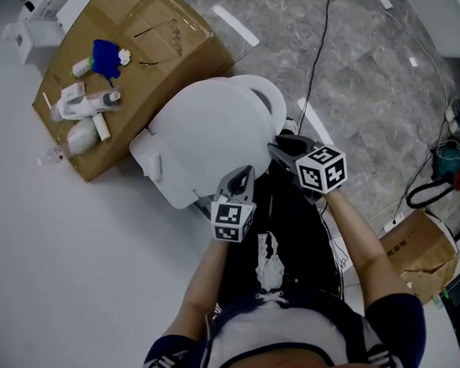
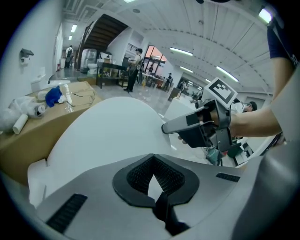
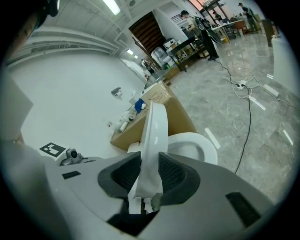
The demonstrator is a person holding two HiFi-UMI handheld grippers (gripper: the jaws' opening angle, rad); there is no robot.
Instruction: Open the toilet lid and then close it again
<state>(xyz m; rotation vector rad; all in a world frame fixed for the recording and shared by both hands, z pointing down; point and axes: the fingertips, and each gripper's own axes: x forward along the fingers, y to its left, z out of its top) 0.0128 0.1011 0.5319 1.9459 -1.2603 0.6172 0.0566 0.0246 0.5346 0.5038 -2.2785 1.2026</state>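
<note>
Right gripper (image 3: 144,164) fingers clamp the edge of the toilet lid (image 1: 201,138), which is half raised over the bowl (image 1: 270,94). Left gripper (image 2: 154,177) fingers are clenched, empty, beside it. Best to grip firm and follow the hinge arc.

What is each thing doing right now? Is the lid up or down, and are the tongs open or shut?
Lid: partly lifted, tilted up off the seat.
Seat: down.
Right tongs: shut on the lid's edge.
Left tongs: shut, holding nothing.
Box: closed.
</note>
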